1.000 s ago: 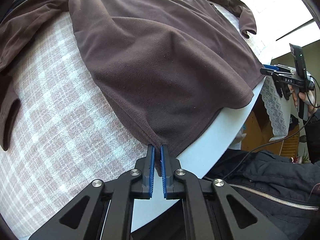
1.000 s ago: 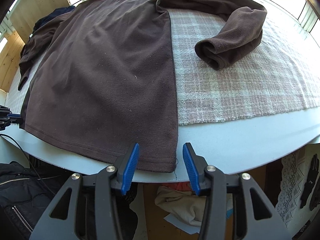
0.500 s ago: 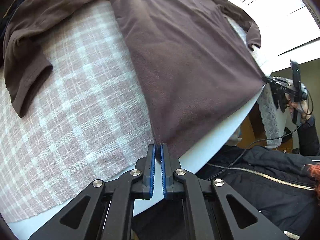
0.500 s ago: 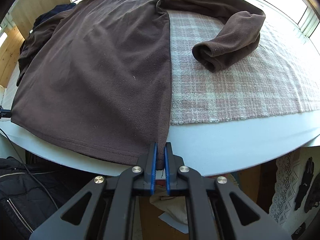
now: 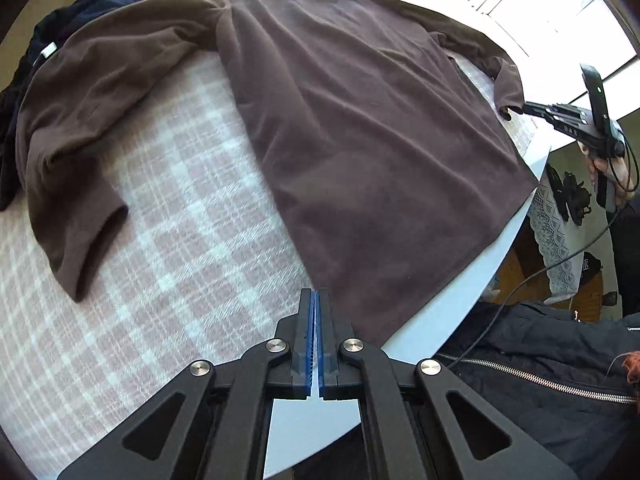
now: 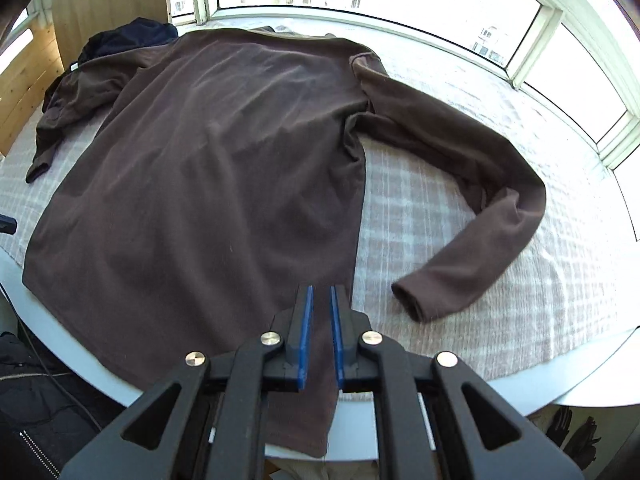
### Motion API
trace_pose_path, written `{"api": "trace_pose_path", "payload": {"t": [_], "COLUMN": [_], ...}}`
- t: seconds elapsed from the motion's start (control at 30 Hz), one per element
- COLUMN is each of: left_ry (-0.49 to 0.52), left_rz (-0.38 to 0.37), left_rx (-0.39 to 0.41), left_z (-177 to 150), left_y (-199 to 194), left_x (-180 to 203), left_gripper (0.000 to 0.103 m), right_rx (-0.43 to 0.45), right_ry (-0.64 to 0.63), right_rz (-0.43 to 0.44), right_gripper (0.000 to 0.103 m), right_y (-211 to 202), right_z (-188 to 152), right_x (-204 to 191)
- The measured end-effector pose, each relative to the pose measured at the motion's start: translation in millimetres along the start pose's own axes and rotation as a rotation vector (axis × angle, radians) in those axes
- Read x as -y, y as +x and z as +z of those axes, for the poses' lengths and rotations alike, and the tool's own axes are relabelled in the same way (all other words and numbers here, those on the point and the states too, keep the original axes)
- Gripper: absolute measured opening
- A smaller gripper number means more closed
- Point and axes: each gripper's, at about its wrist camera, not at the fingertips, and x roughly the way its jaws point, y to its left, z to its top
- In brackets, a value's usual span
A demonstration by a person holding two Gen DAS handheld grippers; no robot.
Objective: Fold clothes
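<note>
Sweater, brown fleece, lies flat on your plaid cloth over the white surface, collar toward 12 o'clock at the windows. Your left gripper has its fingers pressed together on the hem corner at 6 o'clock in its view. Your right gripper has its fingers parted by a narrow gap, with the other hem corner lying between them; whether they pinch it, you cannot tell. One sleeve bends toward 4 o'clock, the cuff resting on the cloth.
</note>
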Motion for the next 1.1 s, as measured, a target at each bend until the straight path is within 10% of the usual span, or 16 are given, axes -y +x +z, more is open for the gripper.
{"api": "trace_pose_path", "payload": {"t": [0.23,0.47,0.73,0.9,1.1], "left_ry": [0.048,0.041,-0.033,-0.036,-0.022], "left_rz": [-0.023,-0.082,-0.149,-0.150,-0.138], "left_rx": [-0.084,-0.139,-0.142,-0.156,-0.165], "left_z": [16,21,14,11,6], "left_y": [39,56,49,44,38], "left_x": [2,-9,-32,-39,-46], "left_gripper": [0.001,0.000,0.001,0.001,0.001], "right_rx": [0.096,-0.007,-0.078,0.024,-0.066], "right_ry": [0.122,0.147,0.310,0.251,0.173], "right_rz": [0.094,0.080,-0.168,0.032,0.116], "right_gripper": [0.009,0.009,0.005,0.006,0.010], "right_y": [32,123,160,121,117], "right_z": [101,166,164,153,121], "right_x": [37,58,137,100,55]}}
